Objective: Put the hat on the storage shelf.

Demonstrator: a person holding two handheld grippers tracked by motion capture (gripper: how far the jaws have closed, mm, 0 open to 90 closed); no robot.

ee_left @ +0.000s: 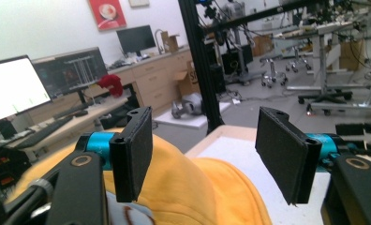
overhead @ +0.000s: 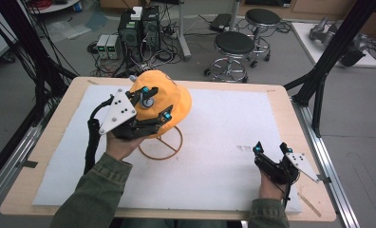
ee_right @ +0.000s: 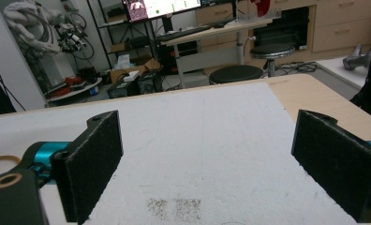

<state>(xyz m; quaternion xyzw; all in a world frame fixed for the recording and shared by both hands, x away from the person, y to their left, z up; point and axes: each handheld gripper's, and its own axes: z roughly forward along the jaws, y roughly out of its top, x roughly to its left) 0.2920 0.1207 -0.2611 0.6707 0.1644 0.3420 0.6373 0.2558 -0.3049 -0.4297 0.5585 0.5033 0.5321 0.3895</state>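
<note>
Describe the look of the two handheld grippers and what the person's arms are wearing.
Both the left gripper and the right gripper are black, with teal collars behind flat rectangular jaws faced in black foam, and a pale grey three-cornered plate with small dark holes on top. A thick black cable trails from the left one. The sleeves are olive green.

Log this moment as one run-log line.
left gripper: open over orange hat on wire stand | right gripper: open, empty, above white mat
</note>
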